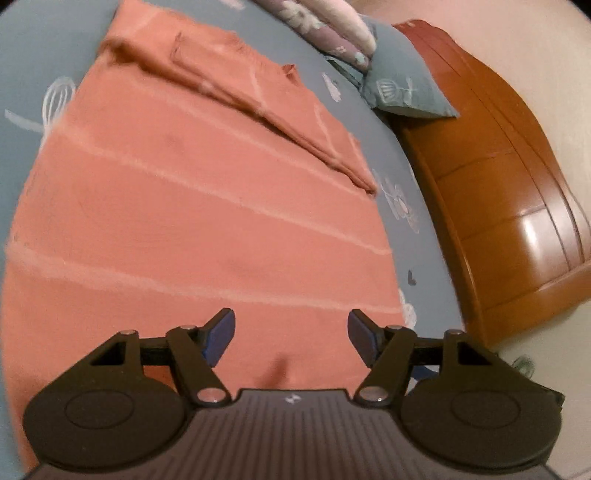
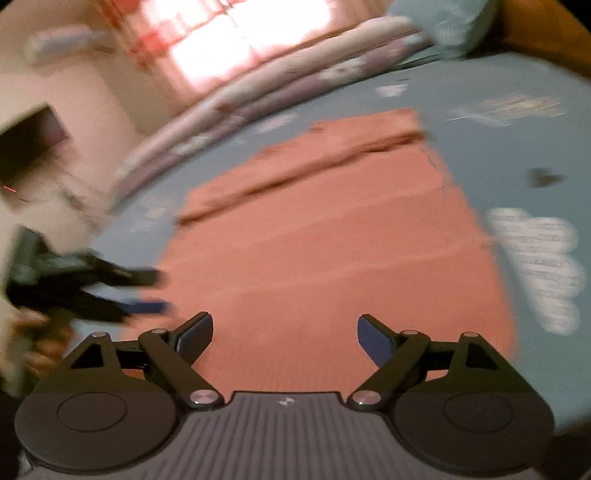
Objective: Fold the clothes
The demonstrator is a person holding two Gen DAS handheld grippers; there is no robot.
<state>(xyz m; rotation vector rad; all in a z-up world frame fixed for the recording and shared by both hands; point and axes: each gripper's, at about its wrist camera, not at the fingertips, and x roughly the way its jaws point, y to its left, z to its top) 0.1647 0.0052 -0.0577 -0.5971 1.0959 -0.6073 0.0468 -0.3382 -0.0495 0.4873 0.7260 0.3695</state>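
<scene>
- Salmon-pink garment [image 1: 192, 206] with thin pale stripes lies spread nearly flat on a blue-grey bedsheet [image 1: 417, 236] printed with white drawings; it fills most of both wrist views.
- At its far end a flap of the same cloth [image 1: 258, 96] is already turned over onto the body, leaving a raised diagonal ridge. Whether that flap is a sleeve or a side panel cannot be told.
- Left gripper [image 1: 291, 338] hovers above the near hem, jaws spread wide, nothing between the blue pads [image 1: 221, 338]. A small pucker in the cloth sits just in front of it.
- Right gripper [image 2: 285, 339] also hangs over the near part of the cloth, jaws released and empty. This view is smeared by motion blur, so detail is poor.
- In the right view, the other gripper shows as a dark blur at the left edge, off the garment's side.
- Beyond the bed: a folded floral quilt [image 1: 332, 26], a blue-grey pillow [image 1: 402, 88] and an orange wooden headboard [image 1: 509, 192].
- Judgement: the step in hand looks like taking hold of the near edge for the next fold.
- To do it well, each gripper should likely pinch one near corner, catching every layer, then lift both evenly and carry the hem toward the far end, keeping edges aligned and the pucker smoothed out.
</scene>
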